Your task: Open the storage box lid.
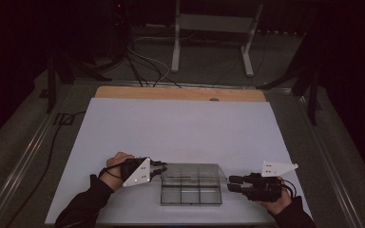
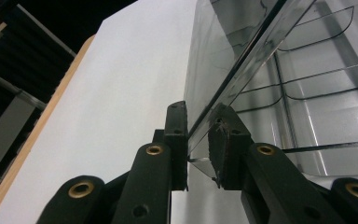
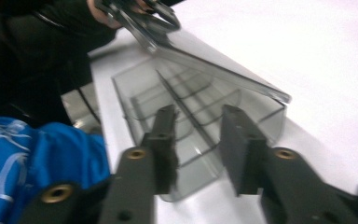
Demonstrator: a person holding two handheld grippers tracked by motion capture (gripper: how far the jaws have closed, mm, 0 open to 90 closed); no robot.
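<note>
Pinching one clear box's lid [image 2: 242, 65], the left gripper [image 2: 197, 140] (right gripper [image 3: 198, 140] agape, empty-jawed beside it).

Black sleeves on both arms; left gripper [image 1: 163, 167] and right gripper [image 1: 232, 183] are black, brass-ringed at the pivots, each topped by a white three-cornered plate.

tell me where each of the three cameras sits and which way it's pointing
High view: fixed above the person's side, looking forward and down on the table; both forearms, the left gripper and the right gripper show.
Left gripper view: rides the left gripper, looking along its jaws, which pinch the clear lid.
Right gripper view: rides the right gripper, facing the clear box between open jaws; the other hand shows beyond.
All three share the box and its raised lid.
</note>
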